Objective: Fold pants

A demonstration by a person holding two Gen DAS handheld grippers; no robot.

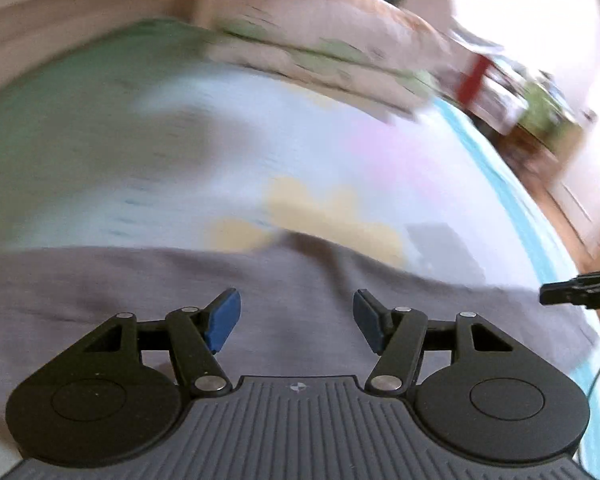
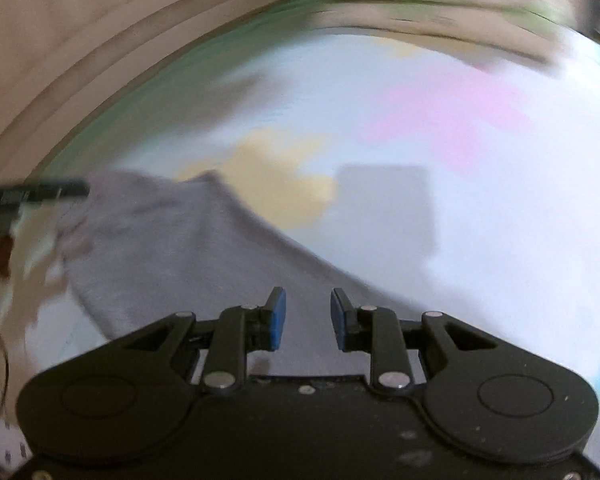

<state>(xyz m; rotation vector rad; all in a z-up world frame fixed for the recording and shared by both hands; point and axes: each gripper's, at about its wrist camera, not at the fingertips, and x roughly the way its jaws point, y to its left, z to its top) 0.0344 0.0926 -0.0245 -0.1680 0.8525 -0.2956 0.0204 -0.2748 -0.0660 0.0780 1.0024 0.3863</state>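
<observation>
Both views are smeared by motion. The grey pants (image 1: 140,292) lie flat on a pale bedspread (image 1: 340,152) with yellow and pink patches. My left gripper (image 1: 296,320) hovers over the grey cloth, open, with nothing between its blue pads. The tip of the other gripper shows at the right edge of the left wrist view. In the right wrist view the pants (image 2: 172,248) run from the left down under my right gripper (image 2: 308,312). That gripper is open too, with a narrow bare gap between its pads. A black finger of the left gripper (image 2: 40,192) pokes in over the cloth's far left corner.
A grey square patch (image 2: 384,208) lies on the bedspread beyond the pants. Folded bedding or pillows (image 1: 320,60) sit at the far end. A teal border (image 1: 512,200) marks the bed's right edge, with wooden floor (image 1: 540,160) beyond it. A pale wooden board (image 2: 60,40) curves along the left.
</observation>
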